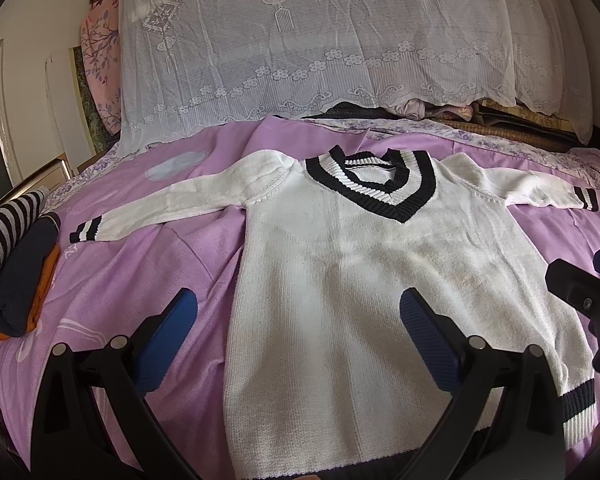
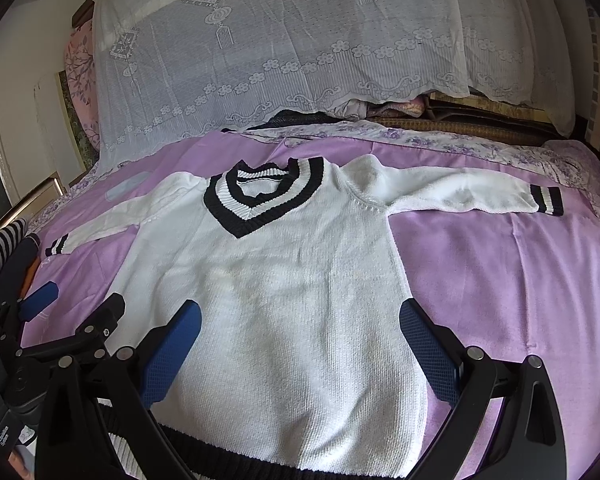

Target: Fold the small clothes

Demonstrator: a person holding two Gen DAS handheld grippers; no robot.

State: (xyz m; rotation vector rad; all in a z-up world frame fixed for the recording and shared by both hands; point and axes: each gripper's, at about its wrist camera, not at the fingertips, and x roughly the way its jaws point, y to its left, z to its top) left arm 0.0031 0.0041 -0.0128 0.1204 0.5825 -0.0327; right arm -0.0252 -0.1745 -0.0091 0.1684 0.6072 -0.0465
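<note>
Both my left claw [image 1: 298,344] and right claw [image 2: 300,348] hang spread wide and empty above the hem end of the white sweater [image 1: 340,280], which lies flat, sleeves out, on the purple bedspread [image 1: 172,264] ahead; I judge each should pinch a shoulder squarely, taking both layers, before folding.

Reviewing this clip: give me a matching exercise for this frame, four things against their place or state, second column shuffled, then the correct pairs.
Things:
1. sweater
2. folded clothes pile
3. lace cover
4. left gripper

Place or state:
A. draped over the stack behind the bed
B. spread flat, sleeves out, on the purple sheet
C. open, holding nothing
D. at the sheet's left edge

Pairs: 1-B, 2-D, 3-A, 4-C
</note>
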